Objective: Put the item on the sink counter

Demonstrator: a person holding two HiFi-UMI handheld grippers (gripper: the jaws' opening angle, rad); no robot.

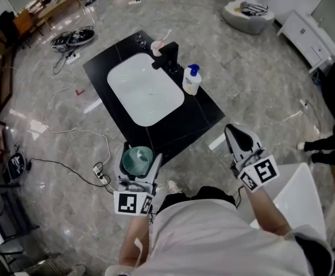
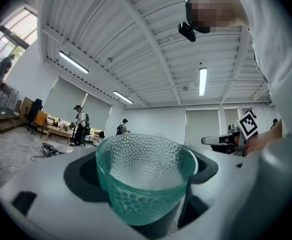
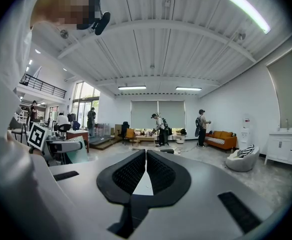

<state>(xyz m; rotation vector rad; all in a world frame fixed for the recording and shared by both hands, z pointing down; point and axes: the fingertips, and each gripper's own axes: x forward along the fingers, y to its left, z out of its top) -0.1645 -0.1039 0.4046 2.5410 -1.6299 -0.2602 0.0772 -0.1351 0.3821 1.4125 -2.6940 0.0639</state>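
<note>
Dimpled green glass cup point(image 2: 144, 176), upright and apparently empty, shown carried clear of any surface. It is clasped across its body between the widely spread jaws of the left gripper point(image 1: 138, 154). In the head view it is seen near the closest corner of the black sink counter point(image 1: 197, 118), not yet set down.

The cup is judged light, rigid and brittle. Its textured wall should resist slipping, so a moderate hold on the side wall below the rim is favoured and hard squeezing is best avoided.

The right gripper point(image 3: 146, 156) is held to the side with its jaws pressed together on nothing. On the counter a white basin point(image 1: 144, 91), a faucet point(image 1: 170, 56) and a soap bottle point(image 1: 191, 80) are seen; bare counter remains nearer the person.
</note>
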